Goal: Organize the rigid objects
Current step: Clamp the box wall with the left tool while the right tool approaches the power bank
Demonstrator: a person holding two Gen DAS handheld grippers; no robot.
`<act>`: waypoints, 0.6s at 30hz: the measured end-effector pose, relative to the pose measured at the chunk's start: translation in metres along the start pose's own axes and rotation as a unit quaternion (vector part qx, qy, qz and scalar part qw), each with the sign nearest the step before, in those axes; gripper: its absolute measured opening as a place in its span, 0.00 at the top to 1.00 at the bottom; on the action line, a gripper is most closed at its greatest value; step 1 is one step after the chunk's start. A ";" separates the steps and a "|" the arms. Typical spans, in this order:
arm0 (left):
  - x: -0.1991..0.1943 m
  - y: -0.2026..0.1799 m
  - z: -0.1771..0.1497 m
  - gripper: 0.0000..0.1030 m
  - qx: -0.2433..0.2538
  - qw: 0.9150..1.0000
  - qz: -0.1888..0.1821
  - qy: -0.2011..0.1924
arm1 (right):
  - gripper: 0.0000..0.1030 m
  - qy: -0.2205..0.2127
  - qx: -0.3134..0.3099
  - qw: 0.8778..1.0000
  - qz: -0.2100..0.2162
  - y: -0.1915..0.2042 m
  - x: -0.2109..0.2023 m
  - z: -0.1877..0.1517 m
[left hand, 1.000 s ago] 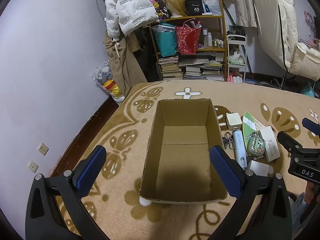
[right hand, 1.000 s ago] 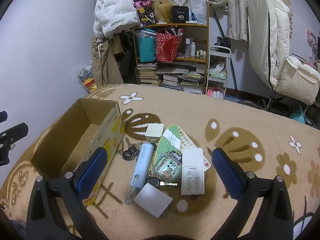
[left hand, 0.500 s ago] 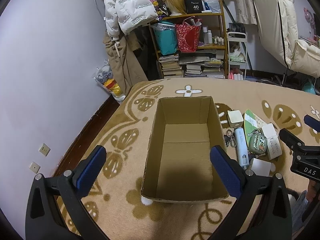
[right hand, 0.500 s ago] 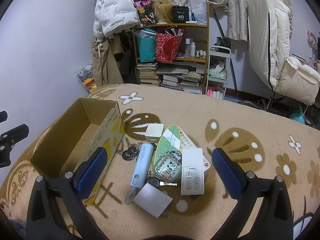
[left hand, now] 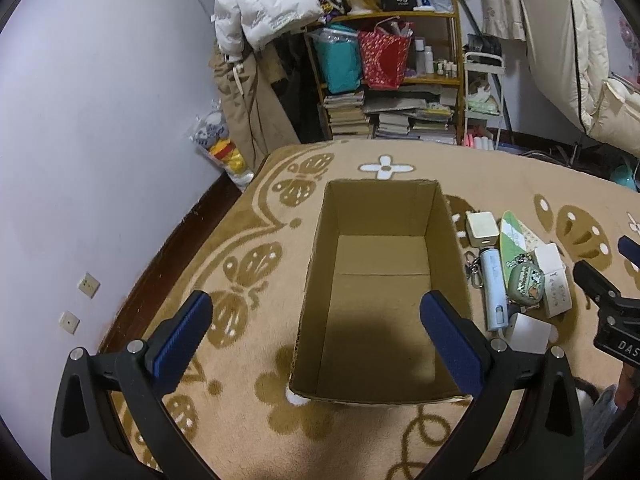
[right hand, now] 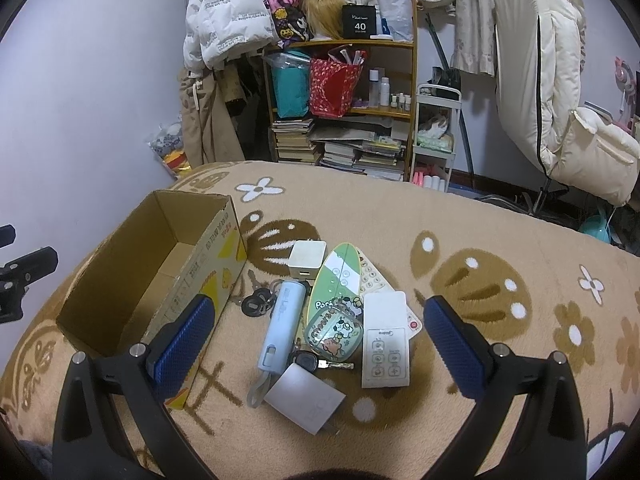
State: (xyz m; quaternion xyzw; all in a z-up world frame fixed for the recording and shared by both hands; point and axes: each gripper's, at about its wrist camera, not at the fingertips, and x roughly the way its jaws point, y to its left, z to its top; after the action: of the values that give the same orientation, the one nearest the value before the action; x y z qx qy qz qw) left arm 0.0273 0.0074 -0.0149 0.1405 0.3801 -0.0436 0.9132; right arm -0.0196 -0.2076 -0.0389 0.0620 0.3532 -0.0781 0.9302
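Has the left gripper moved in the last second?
Yes, slightly. In the left wrist view the box and the shelf have slid up the picture, so the left gripper tilted down or pulled back.

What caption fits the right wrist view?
Open right gripper above small items (light blue power bank, white remote, keys) beside an empty cardboard box on a patterned blanket.

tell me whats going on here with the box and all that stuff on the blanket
A person holds a gripper in each hand, both open and holding nothing. The left gripper hovers over an empty cardboard box. The right gripper hovers over a pile beside the box: a blue power bank, a white remote, a white cube charger, keys and a cartoon pouch. Nothing is packed yet.
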 end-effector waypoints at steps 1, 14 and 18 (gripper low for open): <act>0.003 0.001 0.000 0.00 0.000 1.000 0.003 0.004 | 0.00 0.003 0.001 1.000 0.001 -0.001 0.001 -0.001; 0.051 0.015 0.003 0.00 -0.011 0.998 0.028 0.053 | 0.00 0.061 0.005 0.998 0.011 0.002 0.032 0.006; 0.067 0.022 0.003 0.00 -0.021 0.997 0.033 0.067 | 0.00 0.078 0.002 0.997 0.020 0.006 0.052 0.012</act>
State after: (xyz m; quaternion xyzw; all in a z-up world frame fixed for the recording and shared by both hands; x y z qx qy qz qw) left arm 0.0805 0.0291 -0.0555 0.1360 0.4360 0.0042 0.8896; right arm 0.0278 -0.2094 -0.0639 0.0766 0.4233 -0.0554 0.9010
